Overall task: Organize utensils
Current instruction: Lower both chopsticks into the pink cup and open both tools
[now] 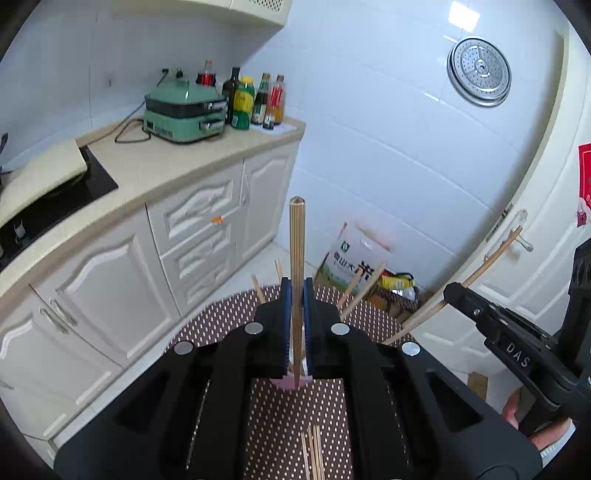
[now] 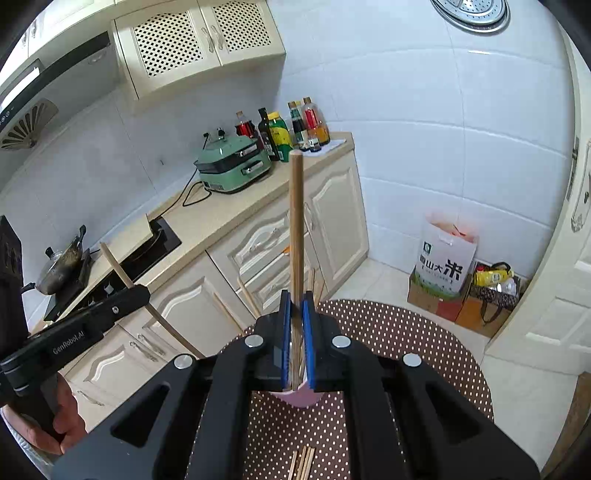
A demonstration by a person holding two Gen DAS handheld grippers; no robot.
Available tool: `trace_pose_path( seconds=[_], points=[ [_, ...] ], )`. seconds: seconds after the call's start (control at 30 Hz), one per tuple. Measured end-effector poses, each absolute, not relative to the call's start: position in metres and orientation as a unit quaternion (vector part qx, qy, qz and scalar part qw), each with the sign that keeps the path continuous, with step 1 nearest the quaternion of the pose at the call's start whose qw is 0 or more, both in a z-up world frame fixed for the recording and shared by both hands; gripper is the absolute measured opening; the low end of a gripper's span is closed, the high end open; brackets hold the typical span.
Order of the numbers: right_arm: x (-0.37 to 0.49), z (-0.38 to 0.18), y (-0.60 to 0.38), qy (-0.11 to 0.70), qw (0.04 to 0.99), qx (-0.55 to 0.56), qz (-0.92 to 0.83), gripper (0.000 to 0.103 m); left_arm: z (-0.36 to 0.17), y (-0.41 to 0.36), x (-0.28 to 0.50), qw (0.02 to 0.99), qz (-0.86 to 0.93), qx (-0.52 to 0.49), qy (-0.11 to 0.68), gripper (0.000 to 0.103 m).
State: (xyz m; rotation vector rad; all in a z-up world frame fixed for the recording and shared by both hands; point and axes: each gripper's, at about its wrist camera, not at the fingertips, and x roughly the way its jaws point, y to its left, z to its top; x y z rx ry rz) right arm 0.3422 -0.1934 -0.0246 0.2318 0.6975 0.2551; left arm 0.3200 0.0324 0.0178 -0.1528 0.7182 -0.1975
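Loose chopsticks (image 2: 303,461) lie at the polka-dot table's (image 2: 424,332) near edge. Above them, the left gripper (image 1: 296,295) and right gripper (image 2: 296,302) each pinch one chopstick (image 1: 296,258) upright — tips aimed, likely, at the pink holder (image 2: 303,397) below, mid-table — where others already lean.

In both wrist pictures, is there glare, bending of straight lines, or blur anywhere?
Left wrist view: window glare on the wall tiles; cabinet front bows from the fisheye; chopstick in the left gripper is sharp.
Right wrist view: dark corners, curved door frame; chopstick in the right gripper is sharp.
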Motion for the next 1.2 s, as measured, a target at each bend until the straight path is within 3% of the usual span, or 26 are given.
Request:
trace_pose_path(
  seconds=[0.3, 1.2],
  points=[
    [0.359, -0.034, -0.187, 0.346, 0.923, 0.111, 0.125, 0.005, 0.013, 0.029, 0.343, 0.929, -0.082, -0.081, 0.353, 0.006],
    [0.399, -0.118, -0.162, 0.45, 0.879, 0.096, 0.124, 0.005, -0.077, 0.026, 0.385, 0.887, -0.06, -0.097, 0.448, 0.006]
  ],
)
